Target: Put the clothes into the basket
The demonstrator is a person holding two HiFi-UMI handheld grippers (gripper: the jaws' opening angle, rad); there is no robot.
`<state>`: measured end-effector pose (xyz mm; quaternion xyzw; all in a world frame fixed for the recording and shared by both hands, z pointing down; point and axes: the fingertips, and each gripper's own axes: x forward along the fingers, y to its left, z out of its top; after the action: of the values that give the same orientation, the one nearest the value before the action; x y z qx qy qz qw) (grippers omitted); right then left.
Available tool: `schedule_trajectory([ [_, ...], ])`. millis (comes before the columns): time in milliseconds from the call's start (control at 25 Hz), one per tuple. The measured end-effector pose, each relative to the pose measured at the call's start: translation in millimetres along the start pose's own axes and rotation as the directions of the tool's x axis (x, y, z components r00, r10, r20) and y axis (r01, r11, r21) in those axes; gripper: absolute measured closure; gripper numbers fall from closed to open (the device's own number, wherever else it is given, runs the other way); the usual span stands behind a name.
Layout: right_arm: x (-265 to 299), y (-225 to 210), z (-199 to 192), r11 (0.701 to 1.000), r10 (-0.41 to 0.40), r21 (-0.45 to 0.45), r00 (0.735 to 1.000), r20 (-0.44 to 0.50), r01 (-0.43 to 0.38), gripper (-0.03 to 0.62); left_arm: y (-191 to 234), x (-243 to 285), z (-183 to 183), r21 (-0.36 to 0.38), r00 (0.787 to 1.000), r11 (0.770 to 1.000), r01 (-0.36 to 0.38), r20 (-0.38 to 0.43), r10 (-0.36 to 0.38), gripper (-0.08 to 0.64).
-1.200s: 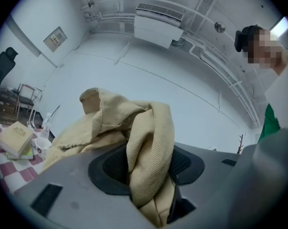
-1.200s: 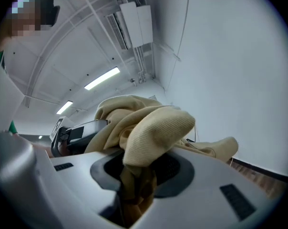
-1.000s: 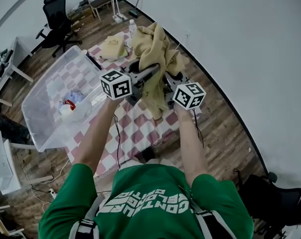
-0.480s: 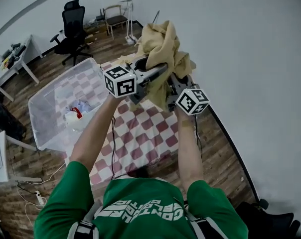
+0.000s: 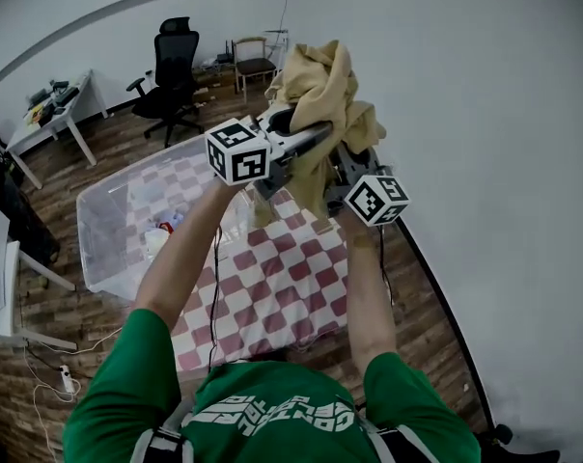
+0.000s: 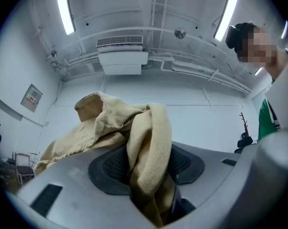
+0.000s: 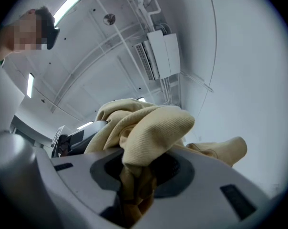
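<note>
A tan corduroy garment (image 5: 322, 95) is held up high in the air by both grippers. My left gripper (image 5: 306, 141) is shut on a fold of the tan garment (image 6: 146, 147), which bulges out between its pads. On the other side, my right gripper (image 5: 342, 167) is shut on another bunch of the tan garment (image 7: 149, 137). Both gripper views point up at the ceiling. A clear plastic basket (image 5: 108, 222) stands on the floor at the left, with a few small clothes (image 5: 159, 236) inside it.
A red and white checkered cloth (image 5: 282, 283) lies on the wooden floor below my arms. A white wall (image 5: 485, 162) runs close on the right. A black office chair (image 5: 171, 85), a wooden chair (image 5: 253, 64) and a desk (image 5: 55, 114) stand at the back.
Both grippers have lifted the tan garment higher and the view has tilted up, showing more of the room. The yellow cloth on the checkered mat is no longer seen.
</note>
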<state>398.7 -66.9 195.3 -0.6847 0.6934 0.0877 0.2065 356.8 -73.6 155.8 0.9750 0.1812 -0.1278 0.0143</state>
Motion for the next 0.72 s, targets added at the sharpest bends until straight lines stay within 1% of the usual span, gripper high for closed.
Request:
schedule_trajectory([
  [120, 23.4, 14.9, 11.0, 0.999, 0.043, 0.002, 0.999, 0.03, -0.043, 0.474, 9.0, -11.3, 24.8, 0.034, 1.0, 0.999, -0.017, 0.02, 0.016, 0.359],
  [280, 68.4, 48.7, 27.8, 0.994, 0.11, -0.005, 0.993, 0.053, -0.109, 0.474, 26.4, -39.7, 70.7, 0.083, 0.998, 0.995, -0.053, 0.046, 0.05, 0.359],
  [360, 86.5, 65.4, 30.3, 0.99, 0.143, 0.001, 0.988, 0.063, -0.143, 0.474, 32.7, -55.5, 87.3, 0.108, 0.996, 0.991, -0.078, 0.052, 0.073, 0.359],
  [560, 126.0, 109.6, 15.0, 0.973, 0.224, 0.035, 0.972, 0.073, -0.227, 0.476, 49.6, -105.8, 110.5, 0.159, 0.988, 0.975, -0.154, 0.051, 0.148, 0.359],
  [720, 160.7, 138.4, -6.4, 0.951, 0.295, 0.08, 0.953, 0.065, -0.3, 0.475, 71.3, -145.2, 120.5, 0.183, 0.974, 0.956, -0.228, 0.048, 0.223, 0.359],
])
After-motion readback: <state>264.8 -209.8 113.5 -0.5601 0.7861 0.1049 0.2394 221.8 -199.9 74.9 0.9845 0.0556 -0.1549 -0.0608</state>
